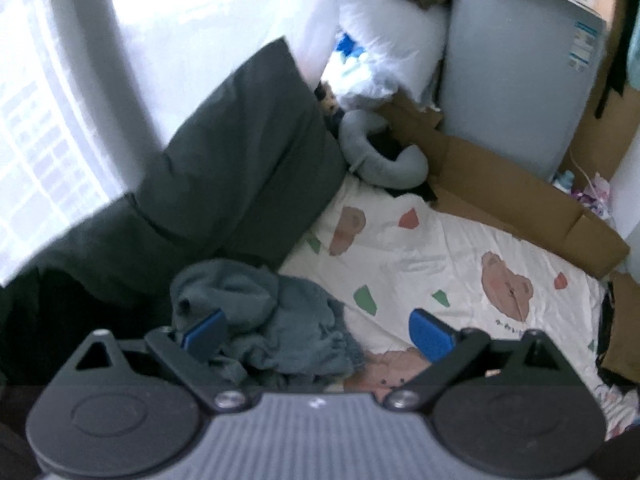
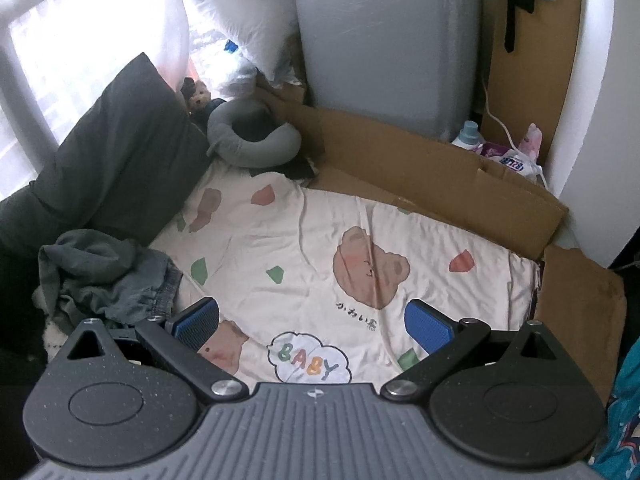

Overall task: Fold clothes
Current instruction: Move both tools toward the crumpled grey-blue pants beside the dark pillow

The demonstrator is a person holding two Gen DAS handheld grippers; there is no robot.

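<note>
On bear-print sheet (image 2: 320, 216), crumpled grey clothes (image 1: 264, 320) under left hand-held gripper (image 1: 316, 334), left of right hand-held gripper (image 2: 316, 324), both wide open, empty

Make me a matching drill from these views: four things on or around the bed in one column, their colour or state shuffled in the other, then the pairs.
Things
1. crumpled clothes
2. neck pillow
3. bed sheet
4. right tongs

Colour or state
A. cream with bear prints
B. open, holding nothing
C. grey-blue, in an unfolded heap at the sheet's left edge
D. grey, curved, at the head of the bed

Pairs: 1-C, 2-D, 3-A, 4-B
</note>
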